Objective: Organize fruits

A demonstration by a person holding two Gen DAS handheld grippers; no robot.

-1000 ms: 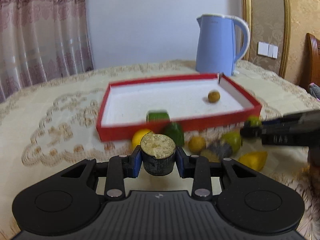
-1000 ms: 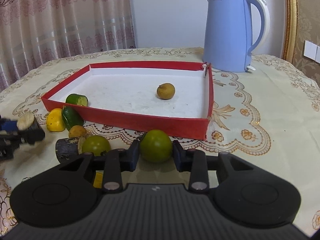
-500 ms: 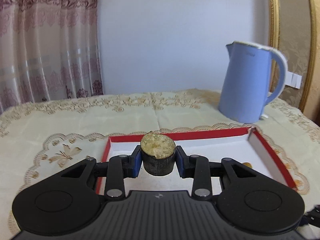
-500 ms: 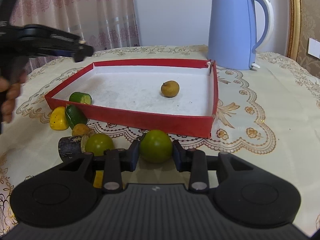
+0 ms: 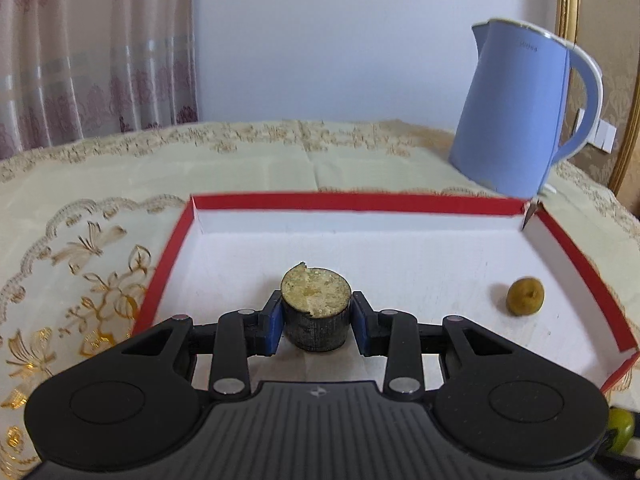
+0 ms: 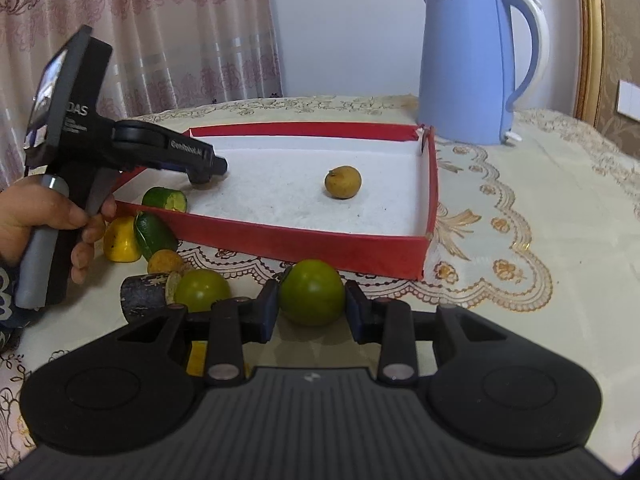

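Note:
My left gripper (image 5: 316,322) is shut on a dark cylindrical fruit piece (image 5: 316,312) with a pale cut top, held low inside the red tray (image 5: 352,202). The left gripper also shows in the right wrist view (image 6: 206,172) over the tray's left part. A small brown fruit (image 5: 525,296) lies in the tray at the right, also seen in the right wrist view (image 6: 343,182). My right gripper (image 6: 311,312) is shut on a green round fruit (image 6: 312,292) on the table, in front of the tray (image 6: 304,240).
A blue kettle (image 6: 468,64) stands behind the tray's far right corner. Outside the tray's left front lie a second green fruit (image 6: 202,290), a dark fruit piece (image 6: 144,294), cucumber pieces (image 6: 154,230), a yellow fruit (image 6: 120,240) and a small orange one (image 6: 165,262).
My left gripper carried the dark fruit piece up from the pile and forward, then down into the tray. My right gripper stayed on the green fruit.

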